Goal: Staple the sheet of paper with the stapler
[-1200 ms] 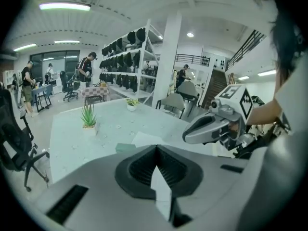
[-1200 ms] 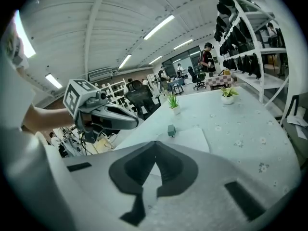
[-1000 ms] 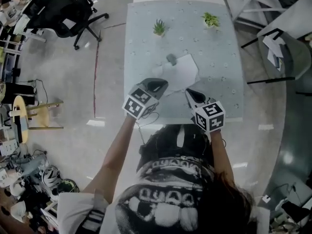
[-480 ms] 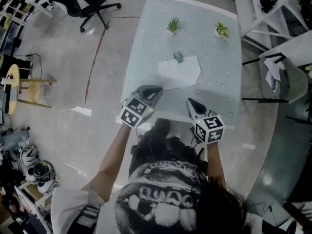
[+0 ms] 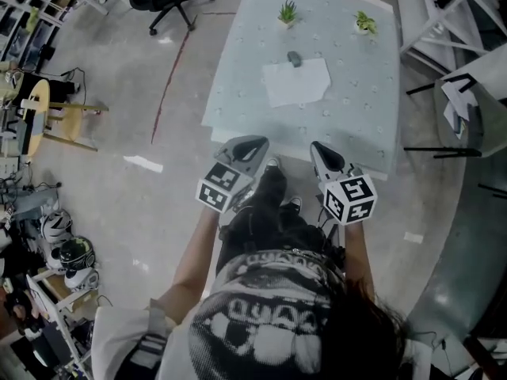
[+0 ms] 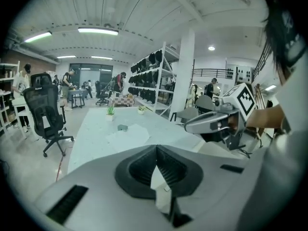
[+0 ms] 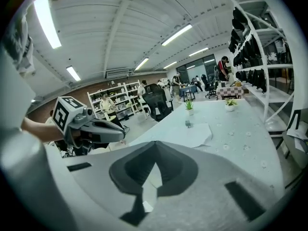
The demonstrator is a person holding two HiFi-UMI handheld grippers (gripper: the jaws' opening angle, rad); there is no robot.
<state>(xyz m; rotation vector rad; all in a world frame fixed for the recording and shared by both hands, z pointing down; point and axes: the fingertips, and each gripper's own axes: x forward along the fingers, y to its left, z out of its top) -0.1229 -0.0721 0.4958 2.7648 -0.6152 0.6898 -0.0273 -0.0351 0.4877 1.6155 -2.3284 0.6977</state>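
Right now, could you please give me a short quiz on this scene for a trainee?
1. True or false: the stapler lies at the far edge of the sheet of paper.
2. How many potted plants stand on the table? A one, B two, C three.
3. What does the left claw or the right claw hold?
Key: 1 true; 2 B; 3 nothing, both are shut and empty.
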